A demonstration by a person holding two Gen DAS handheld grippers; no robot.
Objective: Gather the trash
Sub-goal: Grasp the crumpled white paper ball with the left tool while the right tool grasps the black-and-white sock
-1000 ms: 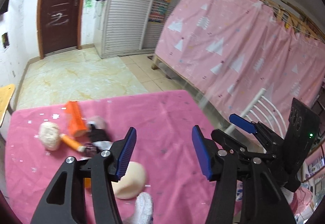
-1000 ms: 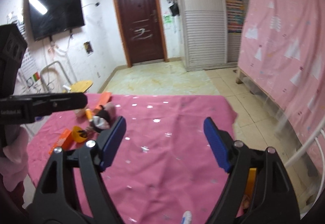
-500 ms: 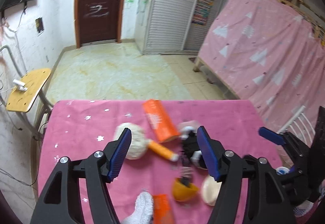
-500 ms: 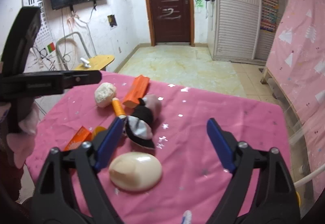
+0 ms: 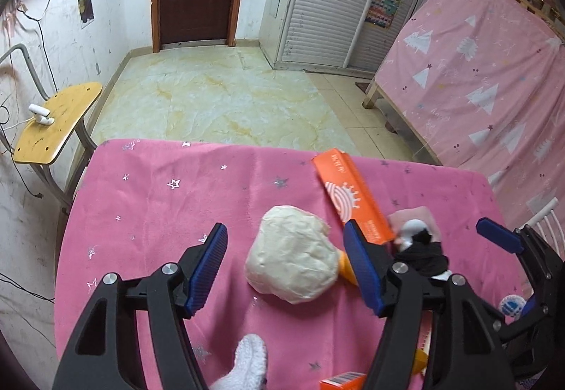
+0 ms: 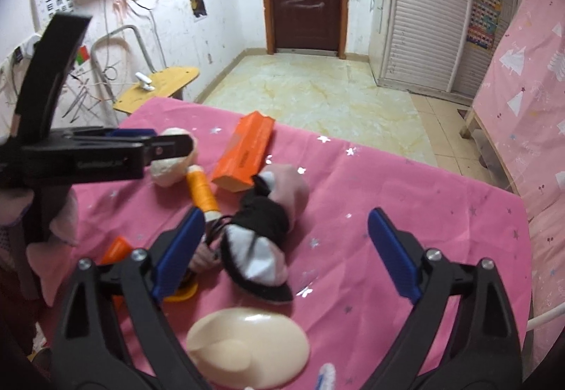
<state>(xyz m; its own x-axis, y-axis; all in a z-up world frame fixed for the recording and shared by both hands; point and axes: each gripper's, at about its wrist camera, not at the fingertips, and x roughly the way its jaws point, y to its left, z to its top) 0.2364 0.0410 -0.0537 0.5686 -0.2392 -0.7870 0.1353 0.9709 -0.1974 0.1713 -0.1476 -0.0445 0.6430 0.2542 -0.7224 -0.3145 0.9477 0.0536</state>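
From the left wrist view, our left gripper (image 5: 286, 266) stands with its jaws apart and nothing pressed between them. A crumpled white paper wad (image 5: 293, 255) lies on the pink tablecloth (image 5: 159, 199) in the gap between the two jaws, nearer the right one, and touches neither pad. Beyond the right jaw's tip an orange box (image 5: 353, 195) lies flat, and just outside that jaw sits a black-and-white cloth bundle (image 5: 423, 252). An orange tube (image 5: 344, 264) pokes out from behind the right jaw, touching the wad. Below the gap, close to the camera, a white fuzzy item (image 5: 247, 365) shows. Our right gripper (image 5: 508, 245) appears at the far right edge.

From the right wrist view, our right gripper (image 6: 286, 248) is opening wider, gripping nothing. The cloth bundle (image 6: 261, 231) lies between its jaws, closer to the left one. A cream oval lid-like piece (image 6: 247, 344) sits below the gap, near the camera. Beyond the left jaw's tip lie the tube (image 6: 203, 192) and box (image 6: 247, 149). Our left gripper (image 6: 106, 153) reaches in from the left, over the wad (image 6: 169, 171).
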